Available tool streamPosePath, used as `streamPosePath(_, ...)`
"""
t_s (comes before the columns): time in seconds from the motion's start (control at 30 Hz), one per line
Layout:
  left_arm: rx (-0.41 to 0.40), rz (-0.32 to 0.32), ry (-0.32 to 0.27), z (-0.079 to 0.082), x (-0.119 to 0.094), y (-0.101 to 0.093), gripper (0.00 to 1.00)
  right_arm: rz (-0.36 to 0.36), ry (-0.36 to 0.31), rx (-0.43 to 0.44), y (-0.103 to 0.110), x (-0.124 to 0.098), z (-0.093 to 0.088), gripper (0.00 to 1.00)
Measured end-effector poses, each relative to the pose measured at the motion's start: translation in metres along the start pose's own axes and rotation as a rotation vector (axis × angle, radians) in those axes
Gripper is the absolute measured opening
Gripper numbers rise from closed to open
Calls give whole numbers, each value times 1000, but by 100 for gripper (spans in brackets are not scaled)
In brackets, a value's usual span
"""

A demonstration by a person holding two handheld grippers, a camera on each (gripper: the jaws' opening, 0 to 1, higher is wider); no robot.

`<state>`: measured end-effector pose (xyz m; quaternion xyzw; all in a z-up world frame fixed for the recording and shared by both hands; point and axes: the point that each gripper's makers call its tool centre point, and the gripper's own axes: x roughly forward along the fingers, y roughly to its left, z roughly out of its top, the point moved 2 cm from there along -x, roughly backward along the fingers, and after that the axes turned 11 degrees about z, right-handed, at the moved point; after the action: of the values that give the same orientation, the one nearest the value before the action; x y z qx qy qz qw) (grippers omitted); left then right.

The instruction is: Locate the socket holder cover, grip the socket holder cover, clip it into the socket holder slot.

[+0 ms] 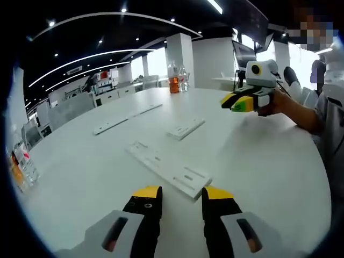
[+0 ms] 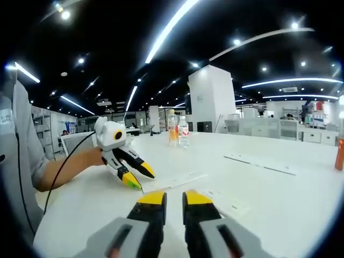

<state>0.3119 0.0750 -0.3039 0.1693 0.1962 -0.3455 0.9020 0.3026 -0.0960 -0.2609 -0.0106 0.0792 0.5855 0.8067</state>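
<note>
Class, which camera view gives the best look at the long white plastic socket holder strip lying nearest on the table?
The left gripper view: the long white plastic socket holder strip lies fully visible, seen from above. The right gripper view catches it edge-on, low and foreshortened.

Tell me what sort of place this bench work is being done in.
Probably an open-plan office or showroom: a large round white table under a dark ceiling with long curved light strips, white square pillars, and rows of white desks behind.
</note>
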Motion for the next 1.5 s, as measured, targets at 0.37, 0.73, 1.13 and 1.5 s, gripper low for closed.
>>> streamPosePath(0.37, -8, 3, -6, 1, 4, 2, 29, -5, 3, -4, 1, 0, 0, 13)
streamPosePath(0.73, -2, 5, -3, 4, 9, 6, 29, -6, 6, -5, -1, 0, -1, 13)
streamPosePath(1.13, -3, 4, 1, 6, 13, 9, 30, -13, 13, -6, -3, -1, -3, 12)
streamPosePath(1.5, 12, 1, -1, 9, 19, 13, 30, -16, 20, -8, -4, -1, -4, 12)
